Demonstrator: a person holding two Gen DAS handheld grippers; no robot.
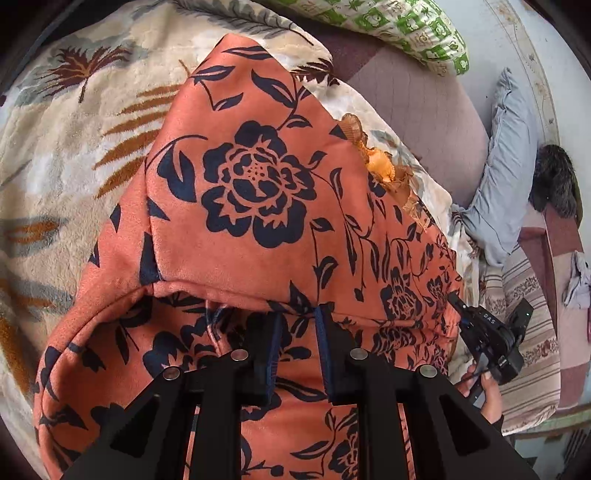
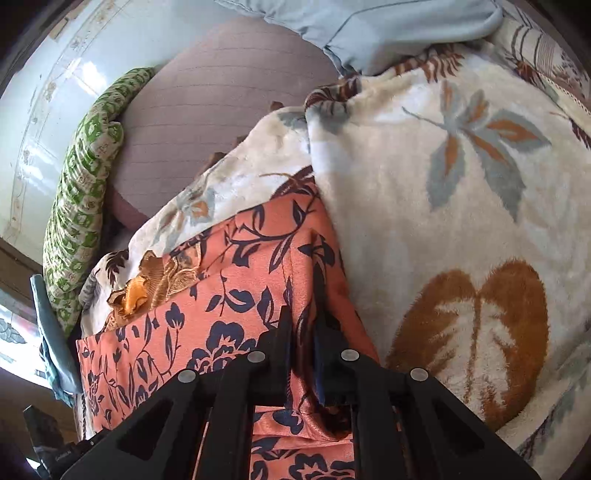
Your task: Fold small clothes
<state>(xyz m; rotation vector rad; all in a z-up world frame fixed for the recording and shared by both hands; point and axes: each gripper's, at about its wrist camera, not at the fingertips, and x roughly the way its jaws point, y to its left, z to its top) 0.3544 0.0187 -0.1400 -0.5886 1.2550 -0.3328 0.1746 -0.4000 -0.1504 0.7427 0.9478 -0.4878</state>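
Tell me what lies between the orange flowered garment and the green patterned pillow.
In the right wrist view, the cream leaf-print blanket and a purple mattress separate the garment from the pillow.

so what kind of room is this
Probably a bedroom at home: the floral garment lies on a plush leaf-print blanket over a bed, with a green patterned pillow by the wall.

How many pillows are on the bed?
2. The green patterned pillow lies at the far edge by the wall; the grey-blue pillow lies to its right, past the blanket. Others may be hidden.

Black tongs [image 1: 297,332], blue pads [image 1: 322,354], silver screws [image 1: 359,353].
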